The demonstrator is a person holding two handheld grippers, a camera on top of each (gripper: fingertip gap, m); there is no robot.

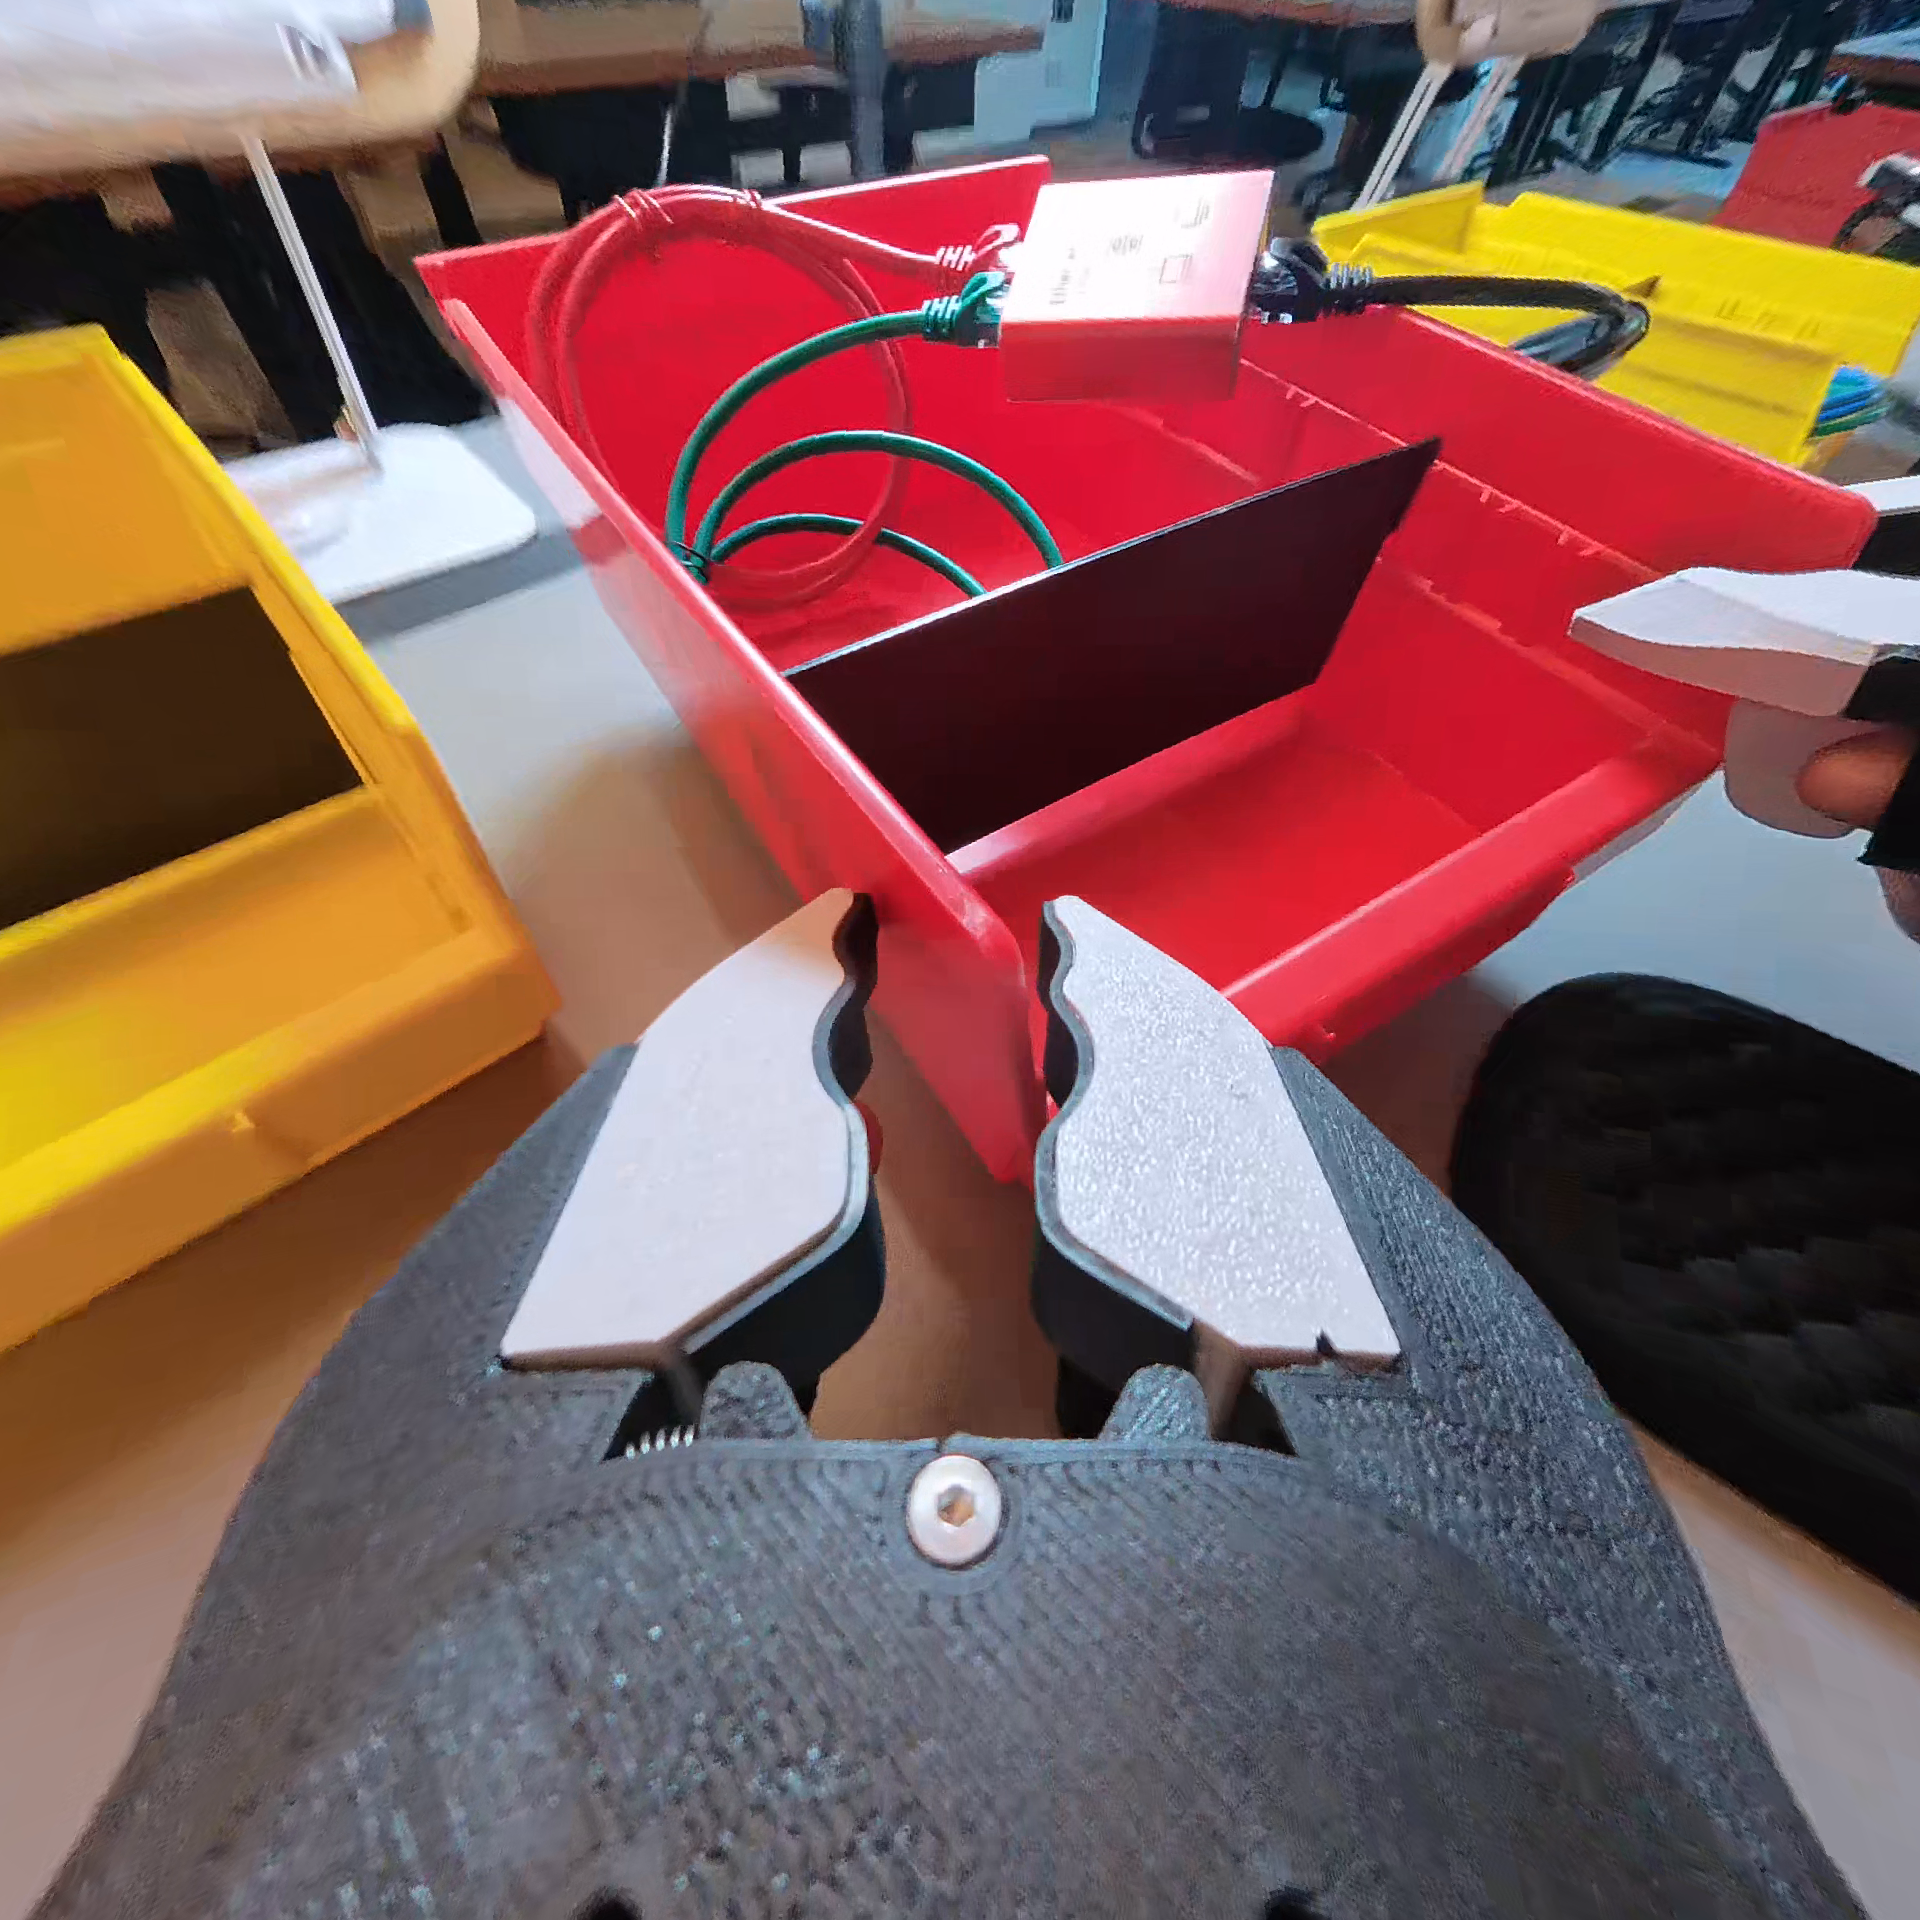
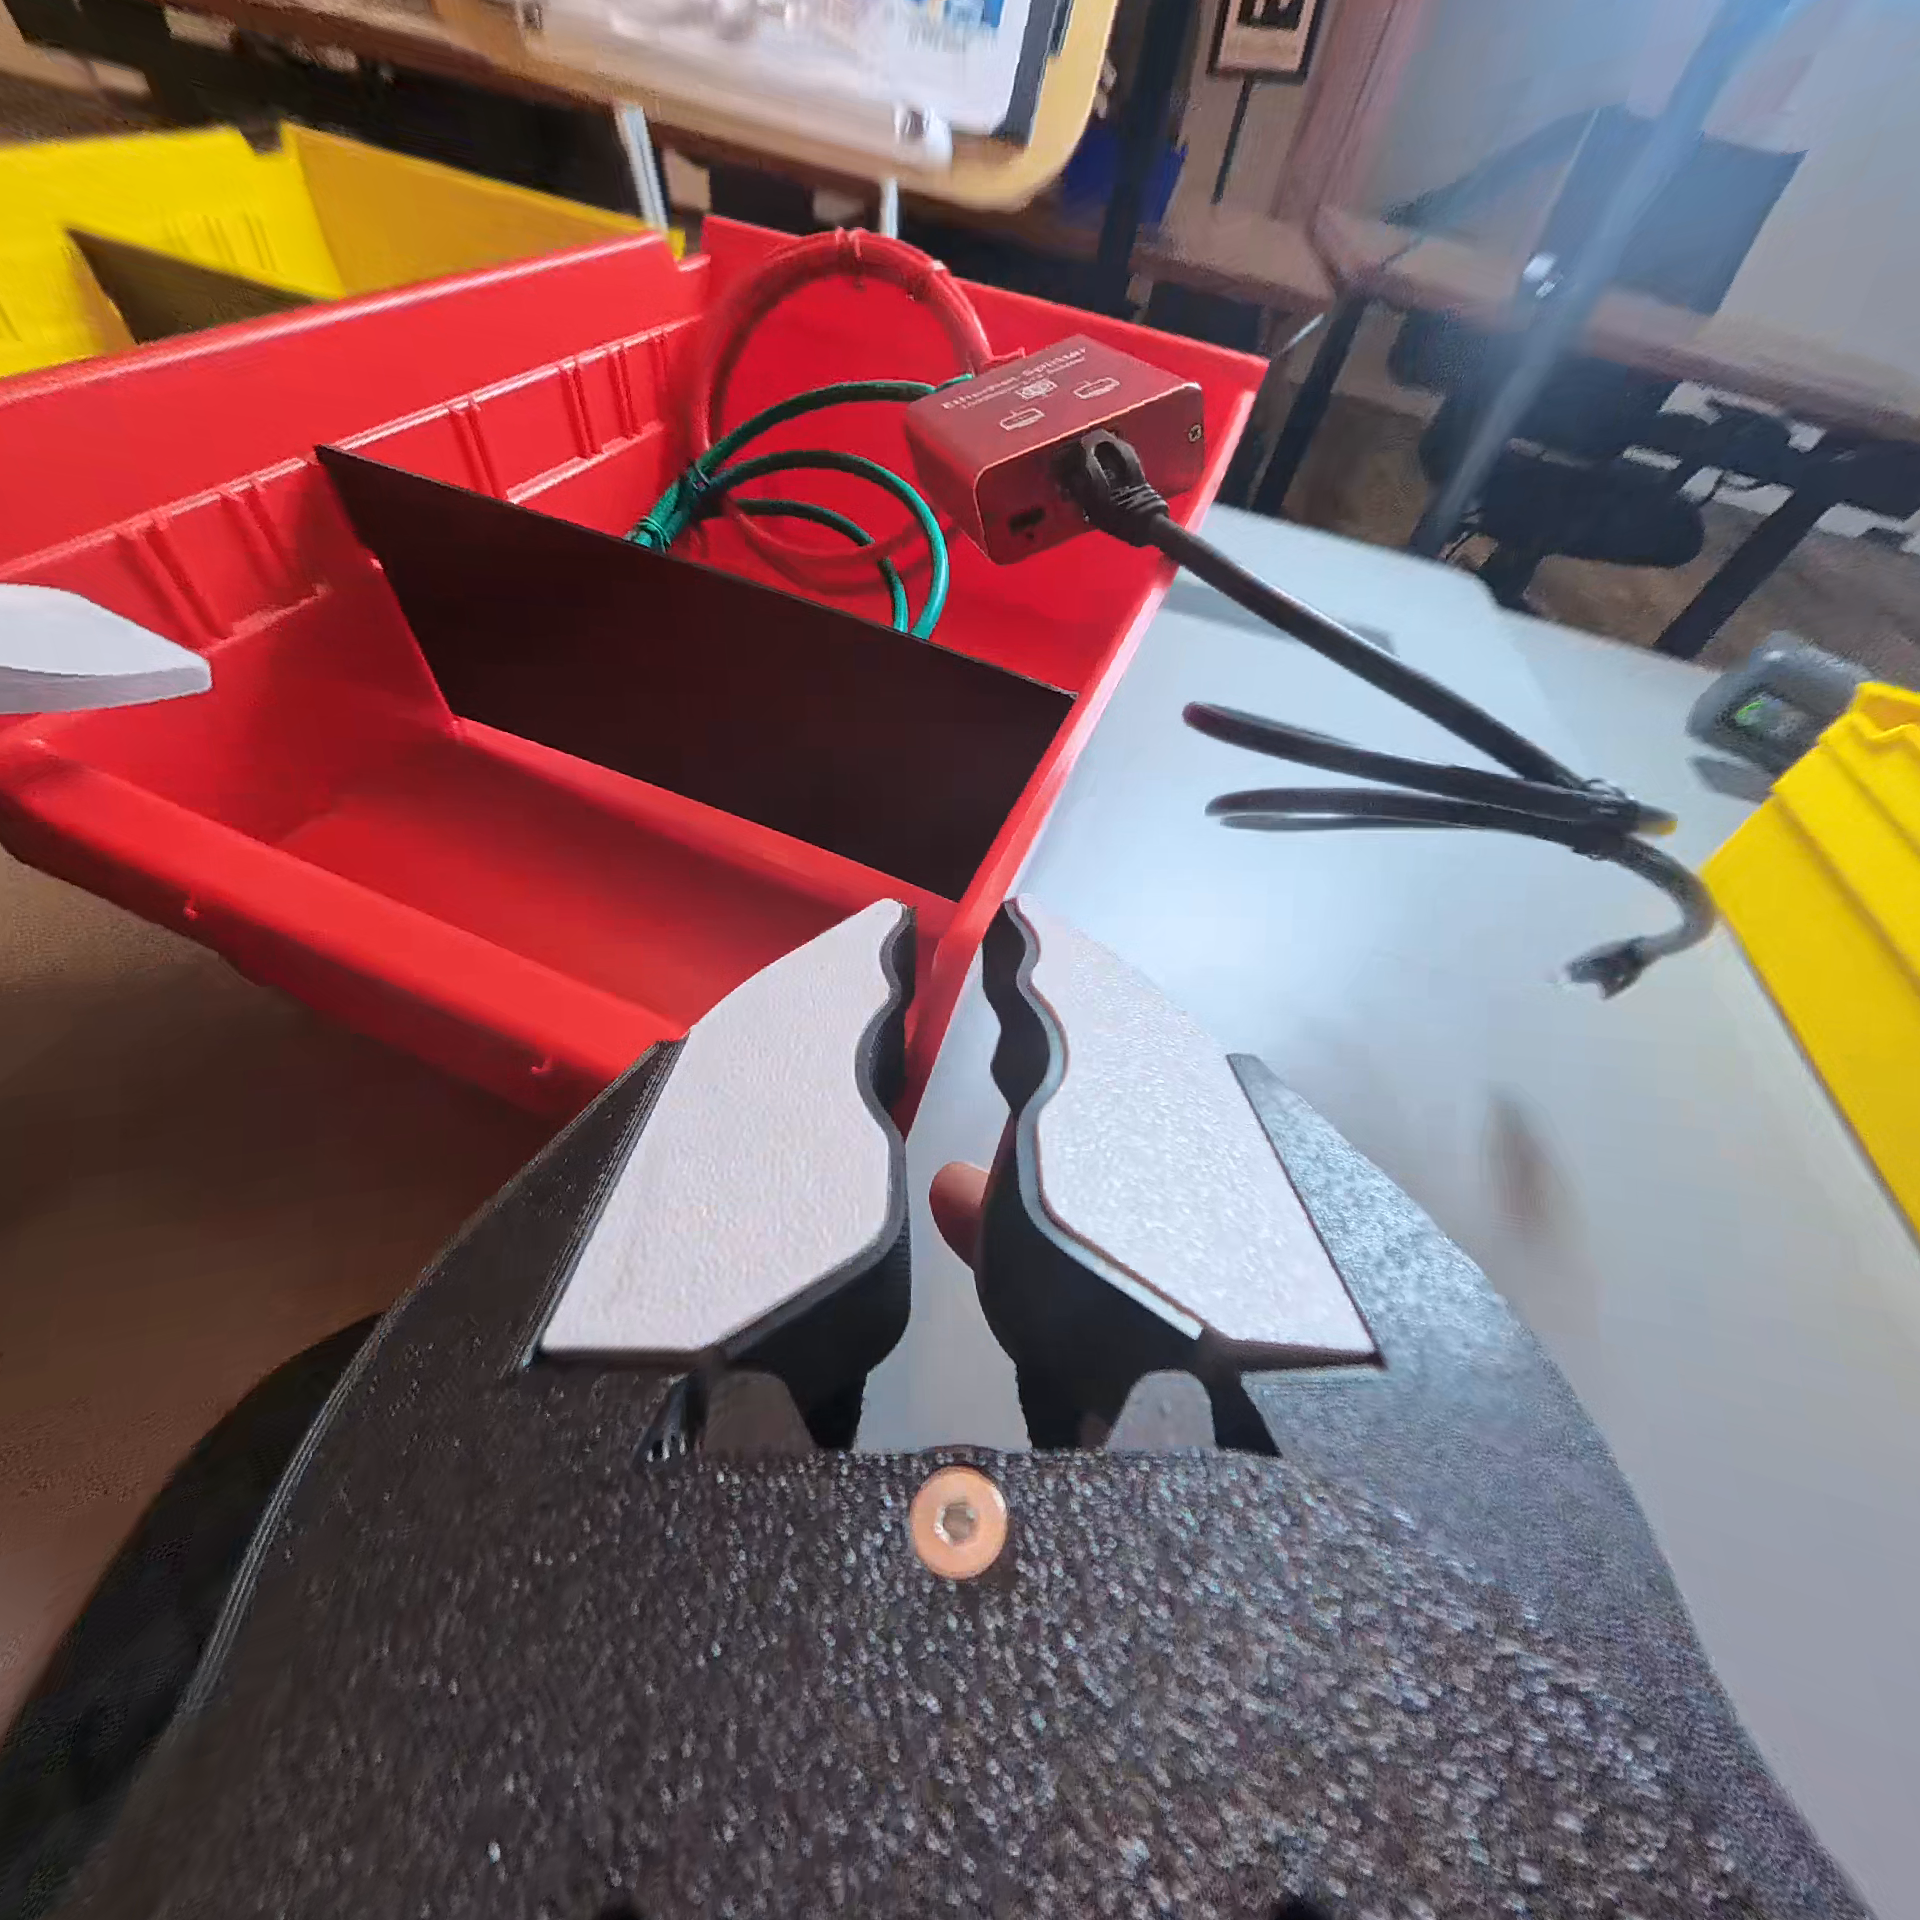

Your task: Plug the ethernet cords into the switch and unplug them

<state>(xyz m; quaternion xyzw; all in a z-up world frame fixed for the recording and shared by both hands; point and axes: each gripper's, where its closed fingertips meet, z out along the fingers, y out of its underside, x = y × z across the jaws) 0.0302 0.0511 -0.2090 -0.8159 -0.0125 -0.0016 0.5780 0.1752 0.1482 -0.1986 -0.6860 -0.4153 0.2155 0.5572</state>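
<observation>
A red switch [image 1: 1132, 281] rests on the far rim of a red bin [image 1: 1558, 468]. A red cord [image 1: 665, 239] and a green cord [image 1: 790, 457] are plugged into its left side and coil inside the bin's far compartment. A black cord [image 1: 1455, 296] is plugged into its other side and trails out over the table [image 2: 1351, 655]. The switch also shows in the right wrist view [image 2: 1049, 447]. My left gripper [image 1: 956, 935] is shut on the bin's near left wall. My right gripper [image 2: 951, 925] is closed on the bin's near right wall [image 2: 1039, 790].
A black divider [image 1: 1091, 644] splits the bin; the near compartment holds nothing. Yellow bins stand to the left [image 1: 208, 883], back right [image 1: 1662, 312] and right [image 2: 1829, 914]. A white stand base [image 1: 395, 509] sits behind. A dark woven object [image 1: 1662, 1247] lies near the front. Some 20 cm of space lies between my two pairs of fingers.
</observation>
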